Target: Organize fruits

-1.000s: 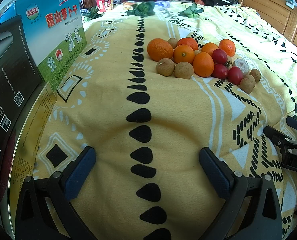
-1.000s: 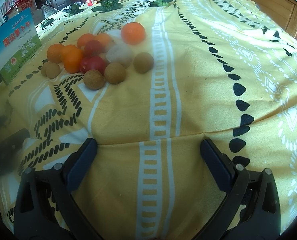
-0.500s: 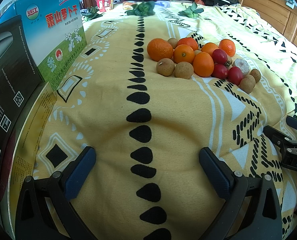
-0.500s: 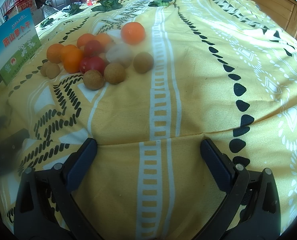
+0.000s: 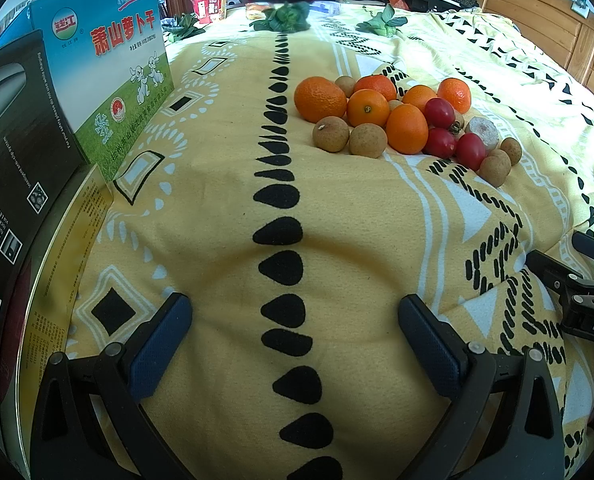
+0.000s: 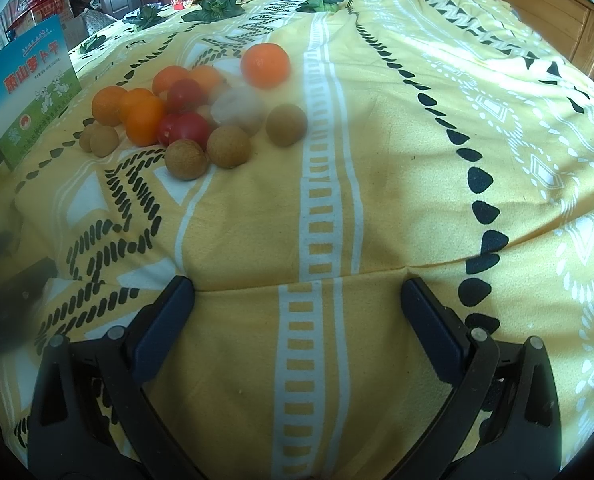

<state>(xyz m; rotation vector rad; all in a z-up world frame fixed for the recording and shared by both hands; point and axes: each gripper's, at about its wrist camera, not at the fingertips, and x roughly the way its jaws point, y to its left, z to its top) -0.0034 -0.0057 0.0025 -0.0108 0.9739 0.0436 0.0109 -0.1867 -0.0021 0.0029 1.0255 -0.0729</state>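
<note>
A pile of fruit lies on a yellow patterned bedspread (image 5: pixel 225 216): several oranges (image 5: pixel 319 99), brown longans (image 5: pixel 330 133), red cherry tomatoes (image 5: pixel 439 112) and one pale peeled fruit (image 5: pixel 483 131). In the right wrist view the same pile sits upper left, with an orange (image 6: pixel 266 65) set apart, longans (image 6: pixel 186 159) in front and tomatoes (image 6: pixel 189 128) behind them. My left gripper (image 5: pixel 295 344) is open and empty, well short of the pile. My right gripper (image 6: pixel 297 328) is also open and empty, near the bedspread's front.
A blue-green printed box (image 5: pixel 105 68) and a black box (image 5: pixel 13 120) stand at the left. Leafy greens (image 5: pixel 285 18) and a red cup (image 5: pixel 209 8) lie at the far edge. A wooden headboard (image 5: pixel 545 28) runs along the right. The right tool's black body (image 5: pixel 577 292) shows at the left view's right edge.
</note>
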